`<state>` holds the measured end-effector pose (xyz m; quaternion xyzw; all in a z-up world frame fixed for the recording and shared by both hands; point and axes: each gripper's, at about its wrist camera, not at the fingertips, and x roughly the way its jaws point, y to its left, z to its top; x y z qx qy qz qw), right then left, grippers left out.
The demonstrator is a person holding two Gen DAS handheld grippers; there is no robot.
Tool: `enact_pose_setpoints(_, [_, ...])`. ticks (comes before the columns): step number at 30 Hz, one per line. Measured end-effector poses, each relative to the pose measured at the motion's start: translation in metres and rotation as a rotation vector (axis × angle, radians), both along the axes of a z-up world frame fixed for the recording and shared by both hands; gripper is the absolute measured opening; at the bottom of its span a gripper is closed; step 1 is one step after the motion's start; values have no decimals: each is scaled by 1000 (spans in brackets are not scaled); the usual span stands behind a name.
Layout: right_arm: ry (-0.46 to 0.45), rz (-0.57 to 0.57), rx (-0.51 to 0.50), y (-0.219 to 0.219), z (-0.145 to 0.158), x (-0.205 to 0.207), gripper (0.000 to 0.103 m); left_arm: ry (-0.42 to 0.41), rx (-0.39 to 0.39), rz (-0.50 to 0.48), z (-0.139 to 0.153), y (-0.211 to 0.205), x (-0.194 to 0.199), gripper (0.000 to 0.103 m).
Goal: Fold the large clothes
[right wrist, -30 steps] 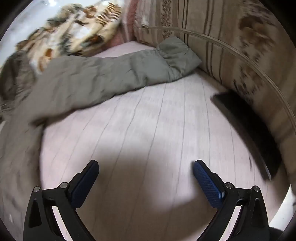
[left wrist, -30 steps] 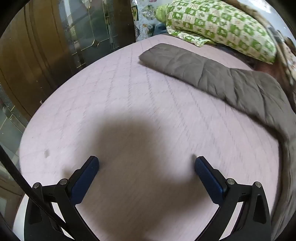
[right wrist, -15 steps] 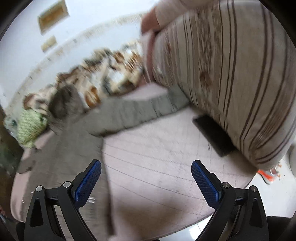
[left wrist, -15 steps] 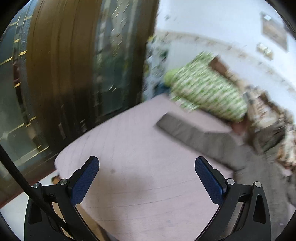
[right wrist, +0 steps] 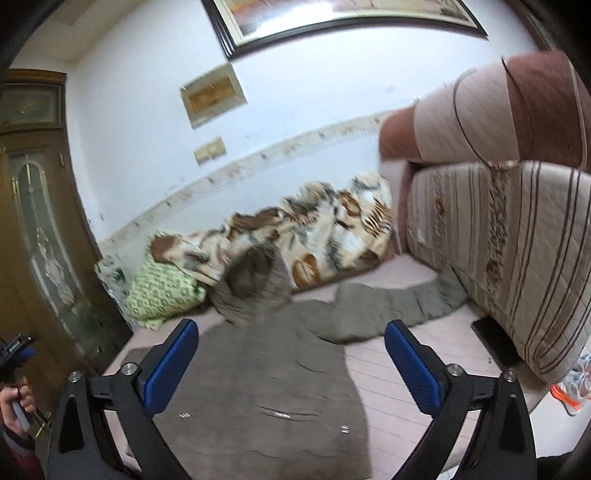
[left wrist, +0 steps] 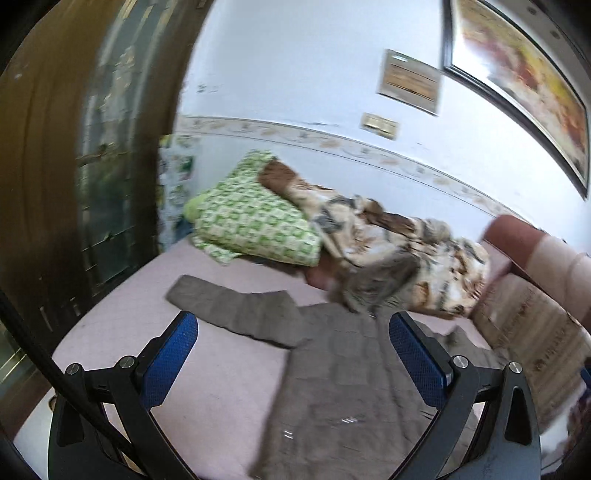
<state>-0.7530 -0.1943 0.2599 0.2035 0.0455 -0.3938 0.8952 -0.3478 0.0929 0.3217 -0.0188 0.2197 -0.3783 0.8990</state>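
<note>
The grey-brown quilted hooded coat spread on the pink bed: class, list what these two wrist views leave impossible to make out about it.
- Grey-brown quilted hooded coat: hem cut off by the bottom edge and gripper frames in both views.
- Its right sleeve cuff: tucked under the striped beige cushion, right wrist view.
- Its hood: motion-blurred, lining unclear.
- Small shiny marks on the front: too blurred to tell snaps from zip.
- Left gripper and right gripper: open, holding nothing.

I see a green checked pillow point(left wrist: 251, 229) at the head of the pink mattress point(left wrist: 207, 369). Beside the pillow lies a leaf-print blanket point(right wrist: 325, 236). Above the blanket hangs a framed picture point(right wrist: 332, 18).
</note>
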Motion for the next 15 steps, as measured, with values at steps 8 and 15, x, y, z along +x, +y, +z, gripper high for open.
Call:
enact_pose_setpoints(8, [109, -36, -3, 66, -9, 48, 102, -34, 71, -65, -31, -61, -112, 103])
enact_pose_setpoints(15, [239, -13, -25, 95, -39, 86, 102, 78, 146, -101, -77, -83, -123, 103])
